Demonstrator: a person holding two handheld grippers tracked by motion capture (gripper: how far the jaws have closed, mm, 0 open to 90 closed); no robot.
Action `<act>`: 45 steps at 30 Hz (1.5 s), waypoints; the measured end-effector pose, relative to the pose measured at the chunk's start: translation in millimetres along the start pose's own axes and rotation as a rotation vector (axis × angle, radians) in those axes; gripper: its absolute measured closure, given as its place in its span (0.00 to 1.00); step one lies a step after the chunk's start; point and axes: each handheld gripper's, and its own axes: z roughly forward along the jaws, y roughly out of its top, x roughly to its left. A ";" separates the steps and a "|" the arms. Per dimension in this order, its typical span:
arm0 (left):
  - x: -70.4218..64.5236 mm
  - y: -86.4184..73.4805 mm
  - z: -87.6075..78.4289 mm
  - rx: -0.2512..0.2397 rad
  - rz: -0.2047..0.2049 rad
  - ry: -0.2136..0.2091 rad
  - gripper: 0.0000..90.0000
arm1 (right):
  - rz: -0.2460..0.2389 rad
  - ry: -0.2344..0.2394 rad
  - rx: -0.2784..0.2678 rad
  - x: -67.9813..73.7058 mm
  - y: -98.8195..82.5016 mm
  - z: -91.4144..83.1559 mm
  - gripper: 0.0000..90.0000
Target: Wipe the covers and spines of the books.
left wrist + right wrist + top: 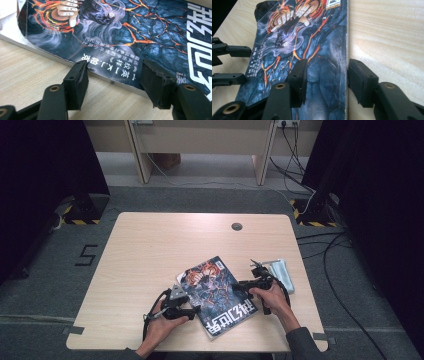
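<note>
While the book lies flat in the lower middle of the high view, turned at a slant on the pale wooden table, both hands rest beside it. Its dark blue cover has orange cracks and white letters. The left gripper sits at the book's lower left edge; in the left gripper view its 2 jaws stand apart with the book's edge just in front of them, not pressed. The right gripper is at the book's right edge; in the right gripper view 1 jaw is over the cover and 1 is beside the spine, so it is released, not clamped. A folded grey cloth lies just right of that hand. The table has a small round hole near its far edge. Grey carpet, black curtains and cables surround it.
</note>
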 end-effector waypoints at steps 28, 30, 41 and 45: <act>0.1 -0.7 -0.3 -0.005 -0.009 0.003 0.43 | -0.083 0.031 -0.029 12.6 9.6 -17.0 0.75; 0.1 -1.1 -0.5 -0.007 -0.011 0.003 0.43 | -0.060 0.050 -0.039 11.6 9.5 -17.8 0.76; 0.2 -1.5 -0.6 -0.009 -0.009 0.002 0.44 | -0.108 0.032 -0.008 18.1 12.8 -21.5 0.77; 0.2 -1.5 -0.5 -0.010 -0.008 0.001 0.44 | -0.098 0.046 -0.011 19.4 12.9 -22.8 0.77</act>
